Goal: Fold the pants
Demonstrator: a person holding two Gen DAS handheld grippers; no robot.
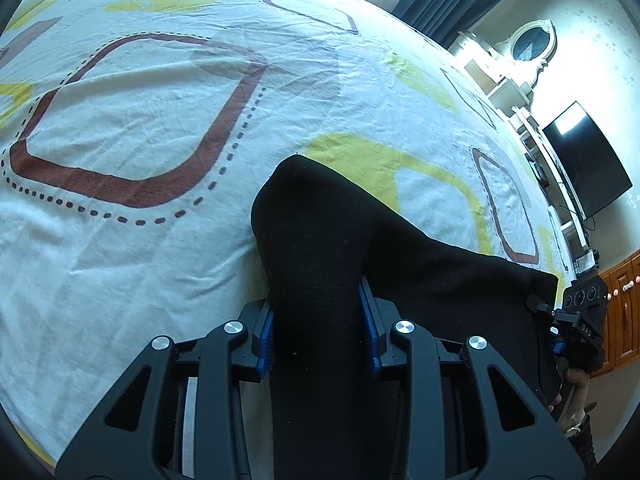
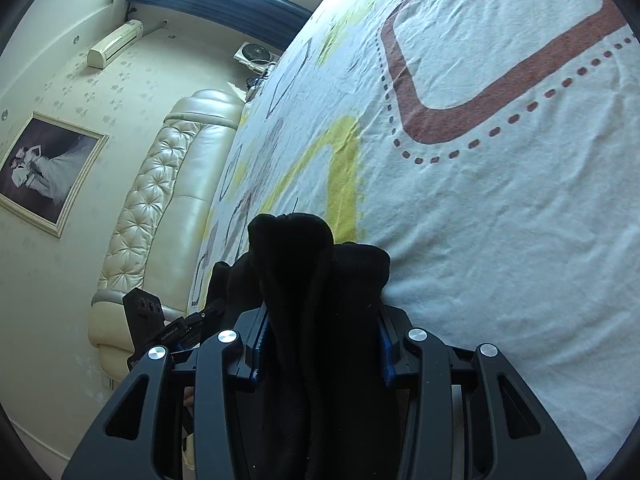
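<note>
The black pants (image 1: 340, 240) hang bunched above a bed with a white sheet (image 1: 140, 120) printed with brown and yellow shapes. My left gripper (image 1: 320, 332) is shut on a thick fold of the pants between its blue pads. The cloth stretches right to my right gripper (image 1: 576, 320), seen at the right edge. In the right wrist view my right gripper (image 2: 320, 340) is shut on a bunched fold of the pants (image 2: 320, 264). The left gripper (image 2: 160, 328) shows at lower left there.
The patterned sheet (image 2: 500, 200) fills most of both views. A padded cream headboard (image 2: 160, 200) lies beyond one bed edge. A dark TV (image 1: 584, 160), white shelves and wooden cabinets (image 1: 624, 320) stand past the other edge.
</note>
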